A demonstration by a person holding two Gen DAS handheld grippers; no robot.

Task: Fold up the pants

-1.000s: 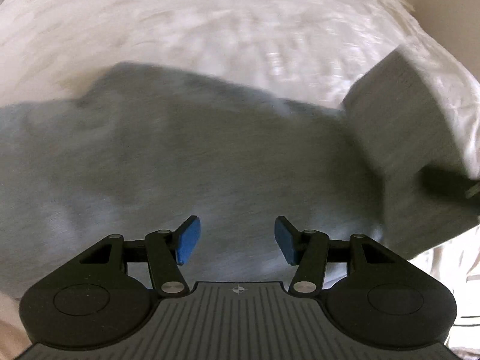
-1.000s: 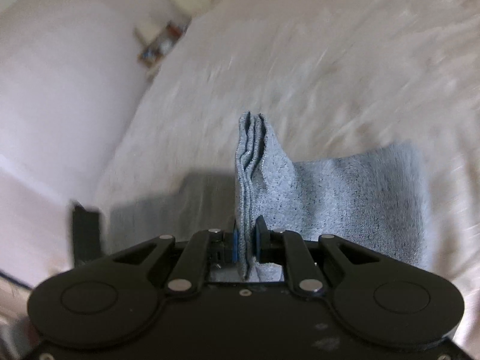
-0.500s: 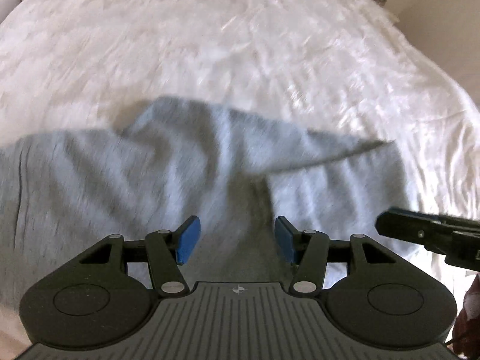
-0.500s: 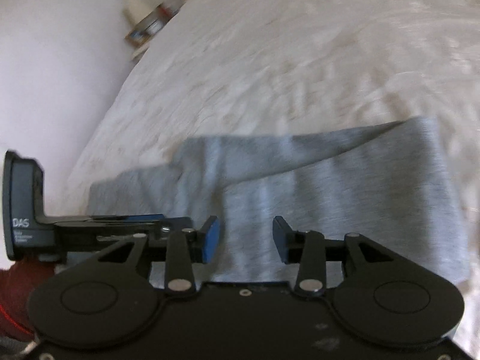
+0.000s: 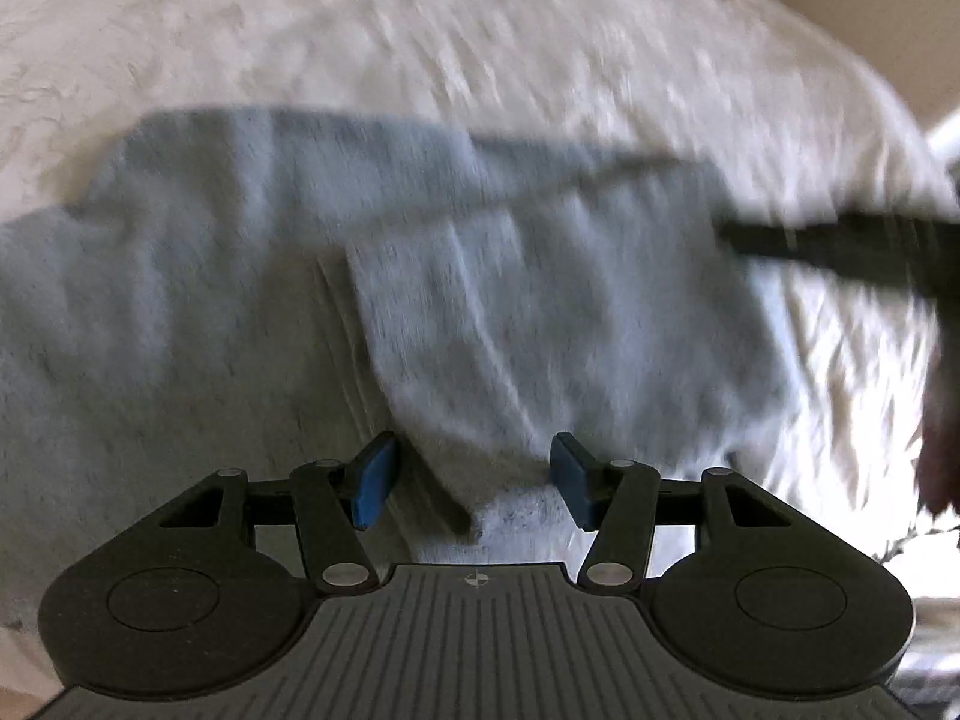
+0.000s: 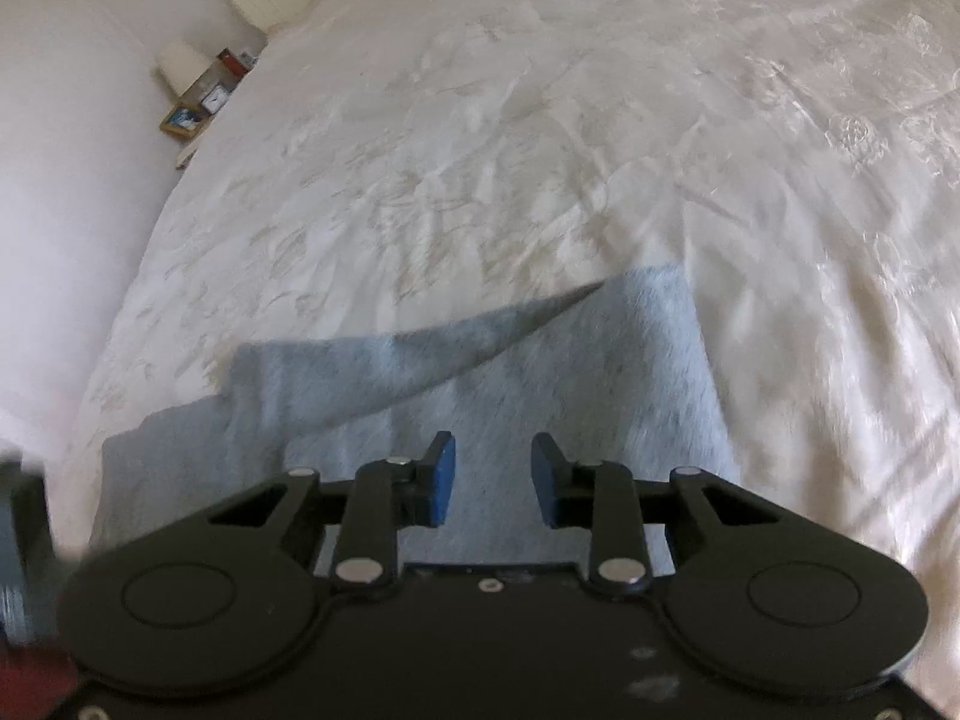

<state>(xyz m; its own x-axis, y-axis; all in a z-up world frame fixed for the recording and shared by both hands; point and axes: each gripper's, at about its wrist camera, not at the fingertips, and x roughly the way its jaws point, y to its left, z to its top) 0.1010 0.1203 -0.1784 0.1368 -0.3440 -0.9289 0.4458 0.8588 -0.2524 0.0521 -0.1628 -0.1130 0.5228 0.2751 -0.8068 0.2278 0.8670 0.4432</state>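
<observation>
On the bedspread (image 6: 540,150), one pants (image 6: 570,372).

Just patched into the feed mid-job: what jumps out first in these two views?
The grey pants dominate both views, lying on the white bedspread with one section folded over the rest. Both blue-padded tools hover over them with jaws open and empty: the left hand-held gripper near the folded flap's corner, the right hand-held gripper above the flat fabric.
</observation>
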